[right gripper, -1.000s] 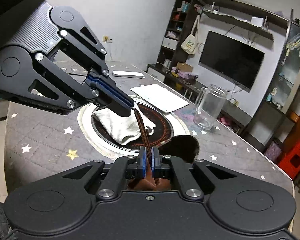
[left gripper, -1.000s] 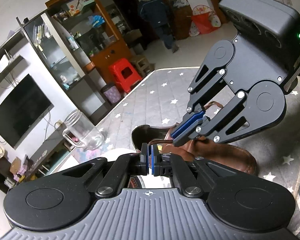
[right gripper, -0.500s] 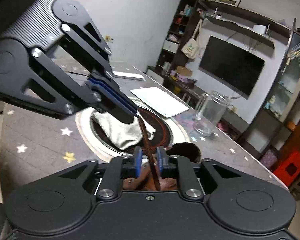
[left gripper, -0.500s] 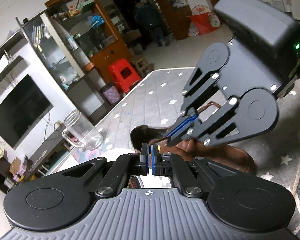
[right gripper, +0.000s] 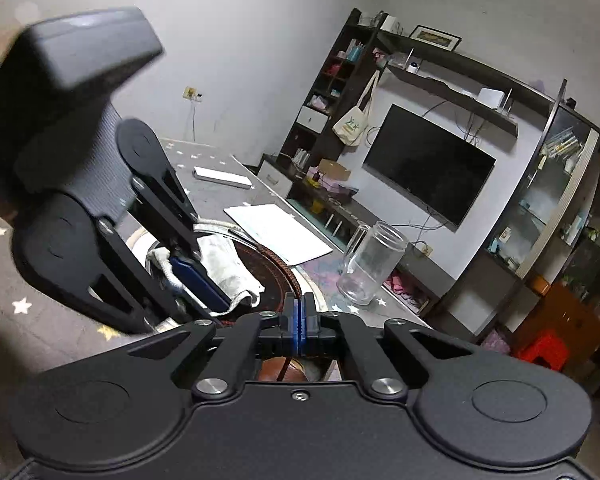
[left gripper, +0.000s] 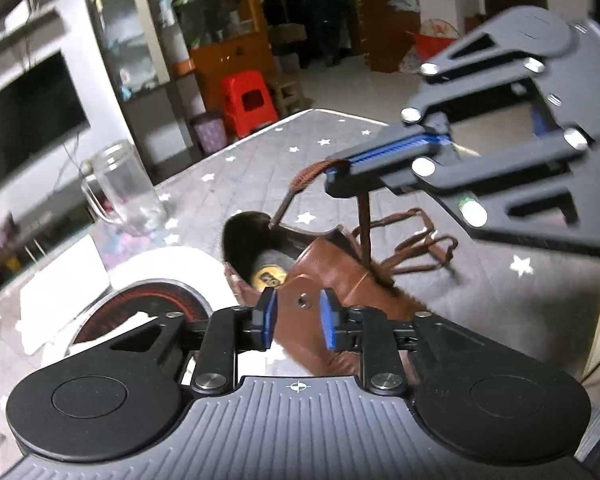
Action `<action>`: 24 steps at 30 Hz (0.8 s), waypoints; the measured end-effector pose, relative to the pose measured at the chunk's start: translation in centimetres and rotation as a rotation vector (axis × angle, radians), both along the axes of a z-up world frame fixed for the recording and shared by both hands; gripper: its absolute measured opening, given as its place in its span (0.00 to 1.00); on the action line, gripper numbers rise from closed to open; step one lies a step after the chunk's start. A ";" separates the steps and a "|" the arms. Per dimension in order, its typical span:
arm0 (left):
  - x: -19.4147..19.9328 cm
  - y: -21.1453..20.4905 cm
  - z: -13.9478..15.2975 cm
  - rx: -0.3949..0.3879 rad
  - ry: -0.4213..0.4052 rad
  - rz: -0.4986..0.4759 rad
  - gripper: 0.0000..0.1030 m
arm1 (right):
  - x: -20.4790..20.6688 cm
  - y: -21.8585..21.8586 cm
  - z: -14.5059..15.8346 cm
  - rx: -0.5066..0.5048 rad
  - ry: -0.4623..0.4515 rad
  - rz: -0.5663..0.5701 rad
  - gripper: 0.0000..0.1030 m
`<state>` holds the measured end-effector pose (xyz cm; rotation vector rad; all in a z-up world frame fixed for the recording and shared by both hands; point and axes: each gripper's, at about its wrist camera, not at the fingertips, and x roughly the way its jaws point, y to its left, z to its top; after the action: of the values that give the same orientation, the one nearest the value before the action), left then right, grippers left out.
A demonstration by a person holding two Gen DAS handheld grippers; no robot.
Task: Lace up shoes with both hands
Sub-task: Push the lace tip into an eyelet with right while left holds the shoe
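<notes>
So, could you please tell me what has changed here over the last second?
The left gripper let go of the lace; its jaws are opening, empty. The right gripper shut on the lace and lifted it. The shoe and jar stayed put.

A glass jar (right gripper: 371, 268) stands near a white cloth (right gripper: 228, 264) and papers (right gripper: 278, 232)

Each camera sits just behind its own fingers, looking down along them, close over the tabletop (left gripper: 260, 168). Both views share the glass jar (left gripper: 122, 188), television (right gripper: 428, 164), round mat and the opposite hand-held gripper.
</notes>
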<state>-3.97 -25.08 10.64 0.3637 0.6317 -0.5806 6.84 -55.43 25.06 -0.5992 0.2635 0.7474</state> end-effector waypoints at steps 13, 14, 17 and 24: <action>1.6 -1.6 -0.6 -0.034 0.045 0.045 0.34 | 0.3 -0.5 -1.0 -0.031 -0.011 -0.008 0.01; 1.6 -1.7 -0.7 -0.038 0.048 0.044 0.34 | 0.3 -0.5 -1.1 -0.032 -0.011 -0.008 0.01; 1.9 -2.1 -0.7 -0.032 0.050 0.045 0.34 | 0.5 -0.4 -1.2 -0.034 -0.005 -0.009 0.01; 1.6 0.0 -0.7 -0.062 0.067 0.040 0.25 | 0.5 -0.7 -1.4 -0.060 -0.020 -0.012 0.01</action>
<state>-2.38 -25.07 9.90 0.2736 0.6821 -0.5746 7.39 -56.10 23.66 -0.6613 0.2723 0.7233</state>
